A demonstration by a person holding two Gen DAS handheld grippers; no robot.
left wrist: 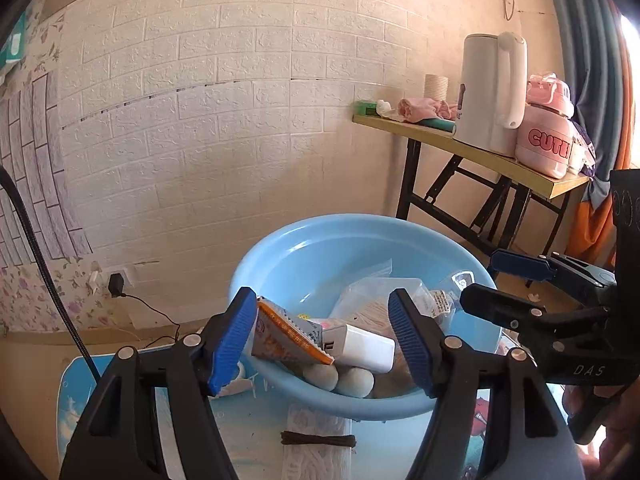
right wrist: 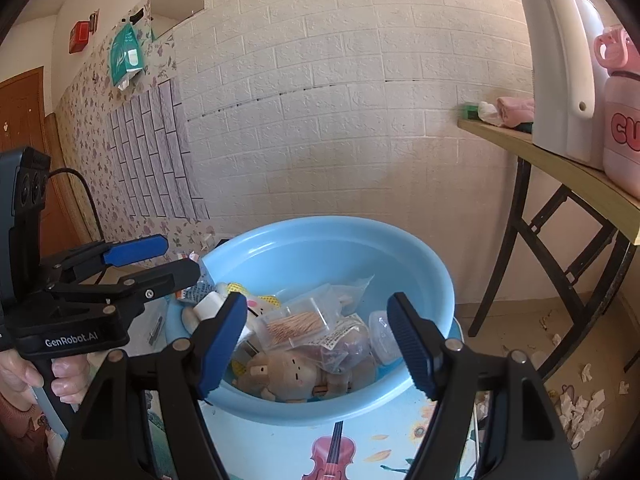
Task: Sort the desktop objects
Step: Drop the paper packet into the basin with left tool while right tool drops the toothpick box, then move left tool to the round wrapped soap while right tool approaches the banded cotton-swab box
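Both grippers hover at the near rim of the blue basin [left wrist: 280, 248] — left gripper [left wrist: 322, 340] and right gripper [right wrist: 318, 344] released, empty. Sorted objects fill the basin; next, withdraw clear of the rim.

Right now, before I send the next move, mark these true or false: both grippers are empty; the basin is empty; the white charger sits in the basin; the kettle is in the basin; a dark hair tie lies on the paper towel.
1. Both grippers are empty. True: the left gripper and right gripper are open with nothing between their fingers.
2. The blue basin is empty. False: it holds bagged items and a plush toy.
3. The white charger sits in the basin. True.
4. The white kettle is in the basin. False: it stands on the side table.
5. A dark hair tie lies on the paper towel. True.
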